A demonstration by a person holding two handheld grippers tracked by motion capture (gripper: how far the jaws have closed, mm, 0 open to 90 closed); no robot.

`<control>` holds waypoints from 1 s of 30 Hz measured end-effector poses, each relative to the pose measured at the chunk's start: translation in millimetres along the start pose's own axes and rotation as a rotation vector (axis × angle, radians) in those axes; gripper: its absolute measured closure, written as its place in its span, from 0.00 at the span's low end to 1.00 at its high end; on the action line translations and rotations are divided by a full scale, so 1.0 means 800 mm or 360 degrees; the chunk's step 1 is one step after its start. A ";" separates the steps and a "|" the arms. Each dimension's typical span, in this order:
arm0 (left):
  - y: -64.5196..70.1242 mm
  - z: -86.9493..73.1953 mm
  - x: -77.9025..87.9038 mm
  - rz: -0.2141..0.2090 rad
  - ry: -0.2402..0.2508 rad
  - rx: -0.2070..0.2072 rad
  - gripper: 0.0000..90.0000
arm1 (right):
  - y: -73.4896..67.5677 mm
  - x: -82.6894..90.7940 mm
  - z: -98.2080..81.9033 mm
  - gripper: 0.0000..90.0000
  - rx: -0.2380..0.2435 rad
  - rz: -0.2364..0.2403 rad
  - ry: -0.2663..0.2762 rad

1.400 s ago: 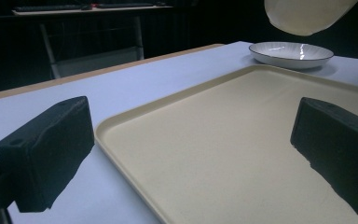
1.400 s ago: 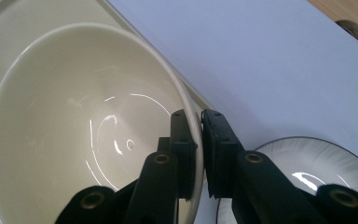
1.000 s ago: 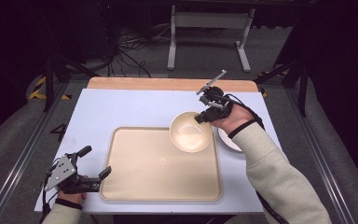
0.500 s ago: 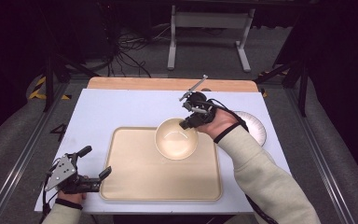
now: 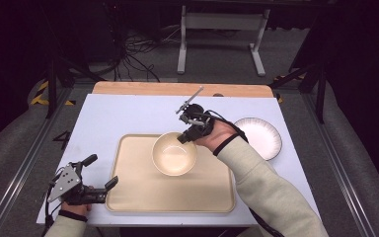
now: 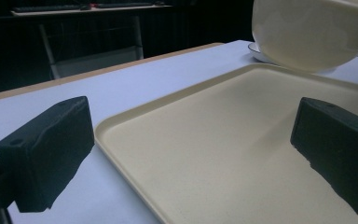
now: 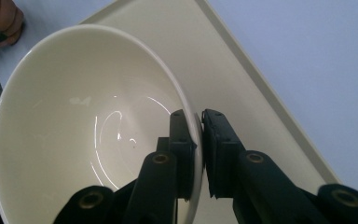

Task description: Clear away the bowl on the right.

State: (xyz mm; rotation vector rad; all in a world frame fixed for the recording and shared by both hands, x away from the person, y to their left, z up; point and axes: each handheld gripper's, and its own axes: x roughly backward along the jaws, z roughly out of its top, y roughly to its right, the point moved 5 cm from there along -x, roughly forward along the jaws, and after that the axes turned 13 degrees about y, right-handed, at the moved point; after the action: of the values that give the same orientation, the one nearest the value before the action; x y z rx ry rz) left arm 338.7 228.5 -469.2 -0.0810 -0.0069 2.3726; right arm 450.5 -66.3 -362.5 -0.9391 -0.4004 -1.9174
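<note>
A cream bowl (image 5: 173, 153) hangs over the beige tray (image 5: 143, 197), held by its rim. My right gripper (image 5: 184, 138) is shut on that rim at the bowl's far right side; in the right gripper view its black jaws pinch the bowl (image 7: 74, 140) wall with the tray (image 7: 242, 84) beneath. My left gripper (image 5: 99, 171) rests open at the tray's near left corner, its jaws straddling the tray's edge. In the left gripper view the tray (image 6: 223, 154) lies between the jaws and the bowl (image 6: 312, 32) hovers at the upper right.
A white plate (image 5: 259, 138) with a dark rim lies on the pale blue table (image 5: 118, 116) to the right of the tray. A wooden strip (image 5: 177, 89) runs along the table's far edge. Metal stand legs (image 5: 217, 29) rise behind the table.
My right gripper has carried the bowl leftward from beside the white plate to above the tray's middle. The left gripper has stayed still.
</note>
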 end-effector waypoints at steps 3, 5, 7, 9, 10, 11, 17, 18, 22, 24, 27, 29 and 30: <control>0.000 0.000 0.000 0.0001 0.0001 0.0002 0.00 | 0.001 -0.010 -0.003 0.92 -0.0013 0.0022 -0.0018; 0.000 0.000 0.000 0.0001 0.0002 0.0003 0.00 | 0.002 -0.019 -0.006 0.92 -0.0038 0.0036 -0.0038; 0.000 0.000 0.000 0.0001 0.0002 0.0002 0.00 | 0.002 -0.025 -0.008 0.91 -0.0052 0.0045 -0.0053; 0.000 0.000 0.000 0.0003 0.0005 0.0001 0.00 | 0.003 -0.030 -0.010 0.91 -0.0056 0.0051 -0.0066; 0.000 0.000 0.000 0.0004 0.0004 0.0000 0.00 | 0.004 -0.033 -0.011 0.91 -0.0059 0.0053 -0.0068; 0.000 0.000 0.000 0.0003 0.0005 0.0001 0.00 | 0.004 -0.036 -0.013 0.91 -0.0071 0.0056 -0.0075; 0.000 0.000 0.000 -0.0001 0.0001 0.0000 0.00 | 0.004 -0.050 -0.020 0.91 -0.0102 0.0078 -0.0108; 0.000 0.000 0.000 -0.0003 0.0000 -0.0001 0.00 | 0.005 -0.052 -0.022 0.91 -0.0099 0.0080 -0.0116; 0.000 0.000 0.000 -0.0004 0.0003 0.0003 0.00 | 0.008 -0.059 -0.027 0.91 -0.0113 0.0086 -0.0134; 0.000 0.000 0.000 -0.0006 -0.0001 0.0002 0.00 | 0.009 -0.063 -0.029 0.91 -0.0125 0.0092 -0.0143; 0.000 0.000 0.000 -0.0004 0.0000 0.0002 0.00 | 0.010 -0.067 -0.032 0.91 -0.0132 0.0094 -0.0157; 0.000 0.000 0.000 -0.0005 -0.0001 0.0001 0.00 | 0.010 -0.068 -0.033 0.91 -0.0133 0.0097 -0.0159; 0.000 0.000 0.000 -0.0005 -0.0001 0.0002 0.00 | 0.009 -0.069 -0.033 0.91 -0.0135 0.0104 -0.0161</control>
State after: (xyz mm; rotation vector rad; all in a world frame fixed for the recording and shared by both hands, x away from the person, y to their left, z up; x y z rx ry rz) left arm 339.0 228.4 -469.2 -0.0799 -0.0060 2.3692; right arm 460.2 -53.0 -422.5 -1.0948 -0.3454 -1.8446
